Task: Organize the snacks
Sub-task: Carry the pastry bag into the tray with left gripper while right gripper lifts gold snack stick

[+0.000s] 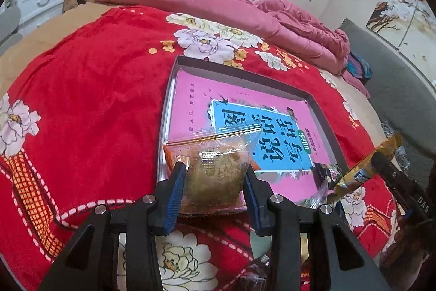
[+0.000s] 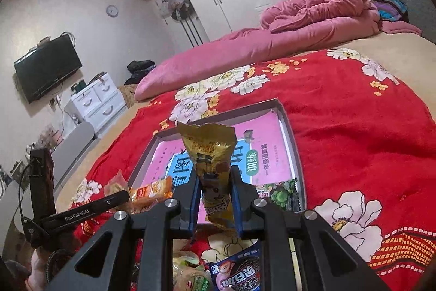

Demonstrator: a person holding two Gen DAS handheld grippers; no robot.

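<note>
Nearest the right gripper (image 2: 215,202), loose snacks lie on the red floral blanket (image 2: 354,132): a purple-and-blue packet (image 2: 239,273) and a green-labelled clear pack (image 2: 190,278) just under its frame. Its jaws are clamped on a yellow snack bag (image 2: 209,168), which stands upright between the blue pads with its long axis pointing up and away over the near edge of the grey tray (image 2: 295,152).

The left gripper (image 1: 214,183) is likewise closed on something, a clear-wrapped cake (image 1: 215,176) (a round brownish pastry, its crimped seal sticking up past the fingertips), held low at the tray's near left corner. Whether the cake rests on the tray floor or hangs just above it cannot be told.

The tray lies straight ahead of both grippers, its floor covered by a pink booklet (image 1: 245,111). Both carried snacks are already over or at the near edge, so the coming move looks like a short lowering and release; the left seems nearer to setting down.

Already in the tray: an orange-wrapped snack (image 2: 151,192) at the near left corner, touching the cake's wrapper, and a dark green packet (image 2: 282,194) at the near right corner. These crowd the near edge; the far half of the tray shows only the booklet. Beyond it, a pink quilt (image 2: 299,26) is bunched along the bed's far edge.
</note>
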